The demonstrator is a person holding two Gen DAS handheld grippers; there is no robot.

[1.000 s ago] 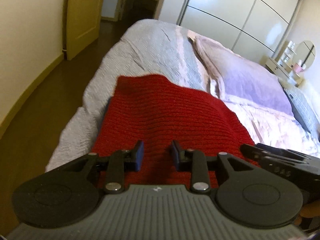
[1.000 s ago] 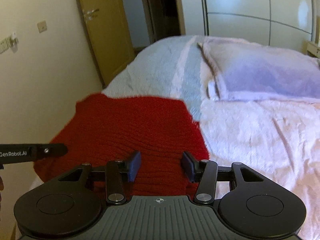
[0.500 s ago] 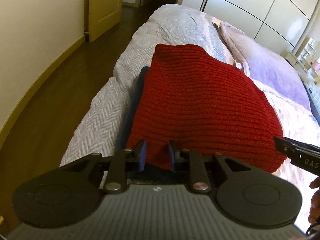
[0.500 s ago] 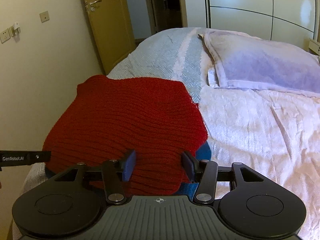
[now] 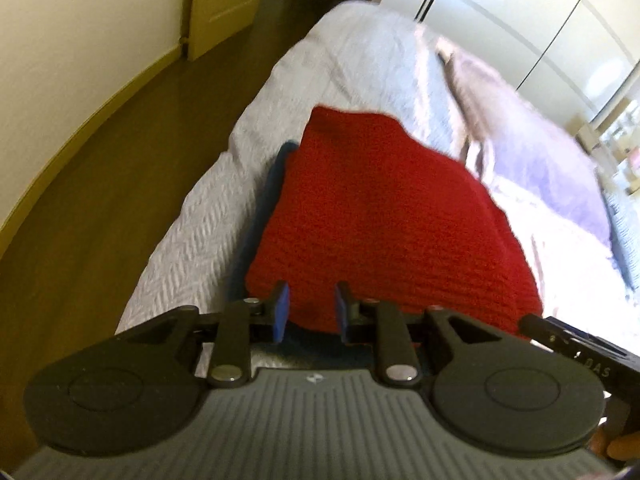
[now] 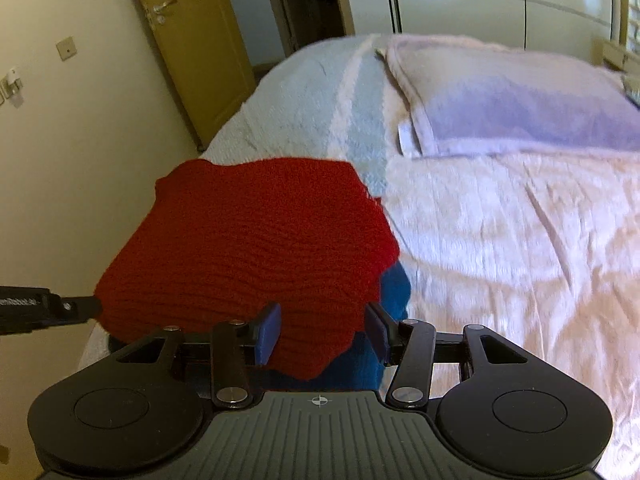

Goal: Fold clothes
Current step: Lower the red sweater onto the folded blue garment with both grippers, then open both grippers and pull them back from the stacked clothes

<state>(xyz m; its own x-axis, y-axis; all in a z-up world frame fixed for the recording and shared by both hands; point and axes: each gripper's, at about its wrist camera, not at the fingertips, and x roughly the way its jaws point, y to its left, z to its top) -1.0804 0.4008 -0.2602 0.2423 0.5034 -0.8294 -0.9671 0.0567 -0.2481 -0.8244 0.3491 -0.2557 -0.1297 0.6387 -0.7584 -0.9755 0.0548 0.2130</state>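
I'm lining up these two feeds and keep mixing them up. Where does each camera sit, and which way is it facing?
Left wrist view: on the left hand-held gripper, angled down along the bed's floor-side edge at the red knit; its jaws are opening, the knit's edge between them; a fingertip shows bottom right.
Right wrist view: on the right hand-held gripper, looking up the bed toward the pillow; no hand shows.
Shared: red knit over a blue garment, and each view shows the other gripper.

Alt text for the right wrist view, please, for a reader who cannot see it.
A folded red knitted garment lies on a blue garment at the edge of a bed with a pale pink bedspread. The right claw stands open over its near edge. A lilac pillow lies beyond.
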